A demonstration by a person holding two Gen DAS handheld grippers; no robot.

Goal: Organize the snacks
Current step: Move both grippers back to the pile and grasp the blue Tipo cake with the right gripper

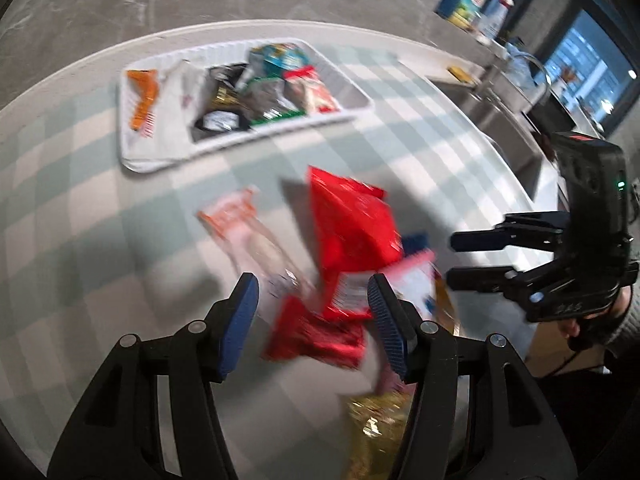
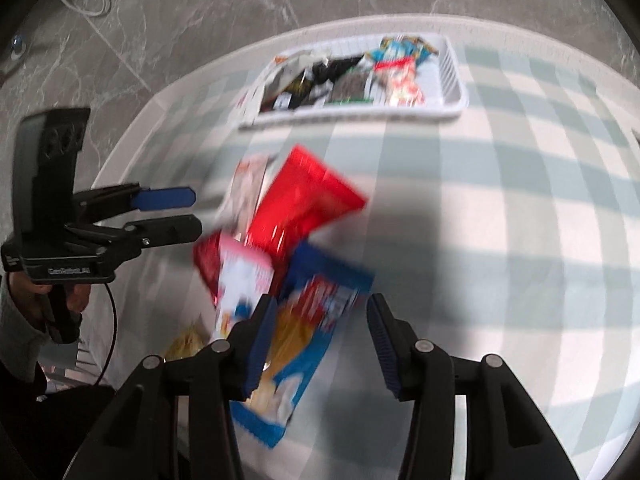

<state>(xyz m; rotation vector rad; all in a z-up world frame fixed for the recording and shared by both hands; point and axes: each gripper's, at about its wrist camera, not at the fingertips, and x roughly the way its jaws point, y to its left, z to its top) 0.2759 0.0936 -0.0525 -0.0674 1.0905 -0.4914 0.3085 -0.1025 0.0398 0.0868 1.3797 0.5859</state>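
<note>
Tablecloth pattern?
Pale green and white check on the tablecloth; clearest in the right wrist view.

Two black handheld grippers: left gripper [image 1: 312, 294] and right gripper [image 2: 322, 314] have ribbed blue pads [image 1: 240, 328], silver screws; grey sleeve [image 2: 16, 328].

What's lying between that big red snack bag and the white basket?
Nothing: only bare checked tablecloth separates the red bag from the white basket, clearest in the left wrist view.

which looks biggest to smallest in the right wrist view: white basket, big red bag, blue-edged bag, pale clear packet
1. white basket, though it lies farthest off
2. big red bag and blue-edged bag: look about alike; the blue one is nearer, blurred and partly behind a finger, so unranked
3. pale clear packet, partly under the red bag
</note>
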